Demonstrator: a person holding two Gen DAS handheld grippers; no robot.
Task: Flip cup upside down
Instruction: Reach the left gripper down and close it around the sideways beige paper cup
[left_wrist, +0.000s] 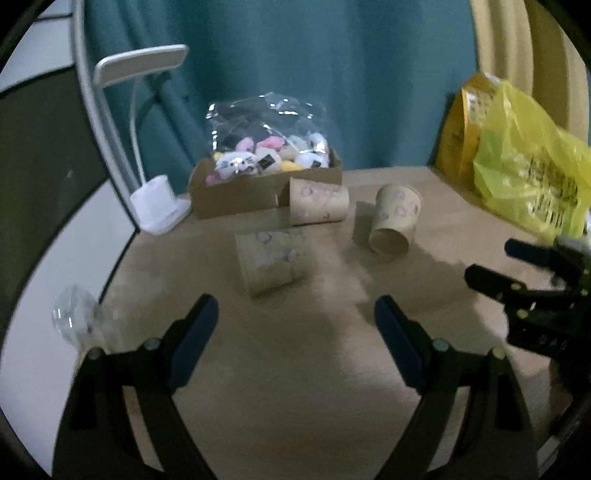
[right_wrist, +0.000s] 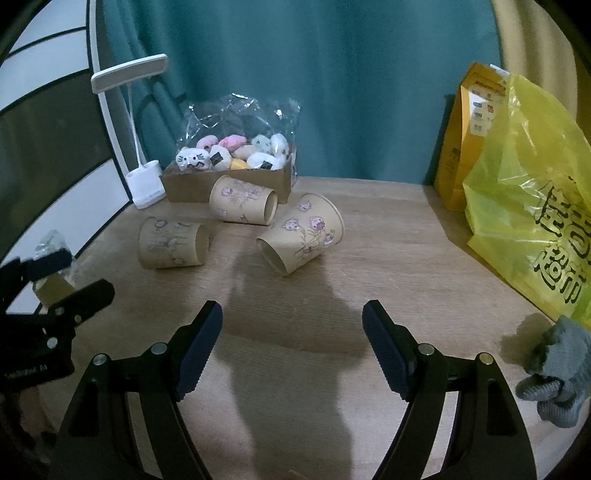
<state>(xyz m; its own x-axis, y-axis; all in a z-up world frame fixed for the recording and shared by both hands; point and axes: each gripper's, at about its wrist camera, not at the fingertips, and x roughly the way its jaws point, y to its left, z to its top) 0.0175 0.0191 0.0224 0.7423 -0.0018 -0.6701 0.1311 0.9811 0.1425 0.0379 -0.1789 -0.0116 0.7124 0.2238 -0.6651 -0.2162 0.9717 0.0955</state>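
Observation:
Three tan paper cups with pink flower prints lie on their sides on the wooden table. The left cup also shows blurred in the left wrist view. The middle cup lies against the cardboard box. The right cup lies with one end turned toward me. My left gripper is open and empty, short of the left cup; it also shows at the left of the right wrist view. My right gripper is open and empty, short of the right cup.
A cardboard box of plush toys under clear wrap stands at the back. A white desk lamp stands at the back left. A yellow plastic bag and an orange pouch stand on the right. A grey glove lies at the right edge.

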